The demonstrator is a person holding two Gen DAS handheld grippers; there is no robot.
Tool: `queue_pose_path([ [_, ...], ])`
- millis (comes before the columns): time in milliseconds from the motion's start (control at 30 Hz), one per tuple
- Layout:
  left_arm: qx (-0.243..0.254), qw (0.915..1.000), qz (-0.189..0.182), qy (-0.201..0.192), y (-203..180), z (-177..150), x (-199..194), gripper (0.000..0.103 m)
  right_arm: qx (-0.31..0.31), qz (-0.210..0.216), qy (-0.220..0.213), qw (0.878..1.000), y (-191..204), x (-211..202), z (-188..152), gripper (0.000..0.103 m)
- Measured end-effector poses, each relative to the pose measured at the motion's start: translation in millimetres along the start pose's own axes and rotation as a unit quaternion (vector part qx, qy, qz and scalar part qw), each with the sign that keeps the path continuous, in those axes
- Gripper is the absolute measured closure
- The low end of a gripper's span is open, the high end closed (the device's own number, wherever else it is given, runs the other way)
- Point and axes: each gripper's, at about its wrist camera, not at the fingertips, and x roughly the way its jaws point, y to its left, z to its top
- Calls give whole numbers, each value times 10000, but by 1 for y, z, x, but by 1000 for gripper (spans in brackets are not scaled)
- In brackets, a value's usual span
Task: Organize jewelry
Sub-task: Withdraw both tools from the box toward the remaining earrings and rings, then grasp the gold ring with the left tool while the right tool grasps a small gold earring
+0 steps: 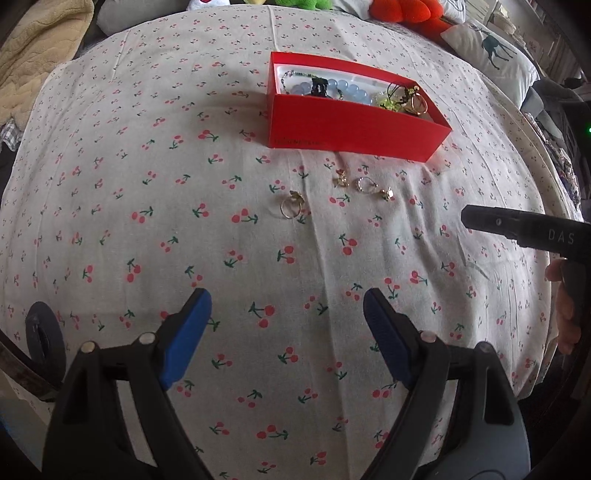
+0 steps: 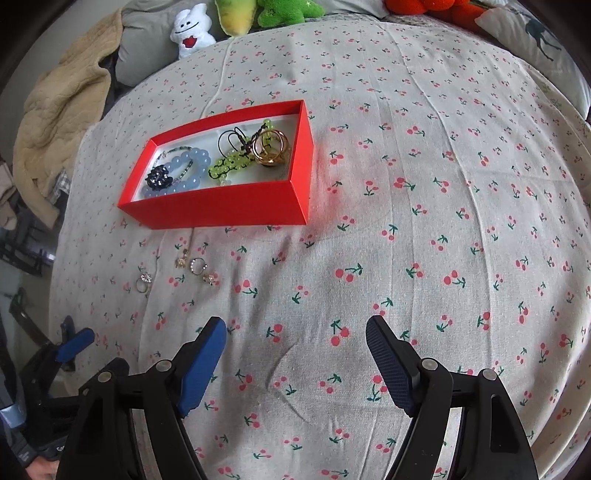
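A red box sits on the cherry-print cloth. It holds a blue bead bracelet, a green bead bracelet, a dark flower piece and gold rings. In front of the box, loose on the cloth, lie a gold ring, a small gold charm, a silver ring and a gold stud. My left gripper is open and empty, short of the loose pieces. My right gripper is open and empty, to their right.
Plush toys and a deer-print pillow line the far edge of the bed. A beige blanket is heaped at the left. The right gripper's black body reaches in from the right in the left wrist view.
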Motion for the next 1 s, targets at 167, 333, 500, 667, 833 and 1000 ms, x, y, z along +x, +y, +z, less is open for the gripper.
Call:
queue_pose_path([
  [167,191,9989,-257,-352,-1,-3,15,19,-298,-1,-150,9994,6,2,-19,23],
  [333,474,9967,-62,-658,-7,0,24,19,-804,-262,-405,9956,16,22,-30,19],
  [500,254,9950,-361,-894,1,14,29,20,-1190,-439,-835,9884,24,32,-37,2],
  [667,100,9924,-685,-1013,14,26,34,46,-1122,-493,-897,9884,27,37,-32,0],
  [833,-22,9911,-861,-1011,18,31,38,61,-1140,-548,-906,9878,30,41,-23,0],
  [1000,117,9930,-637,-986,16,30,39,74,-1171,-561,-874,9877,29,42,-18,0],
])
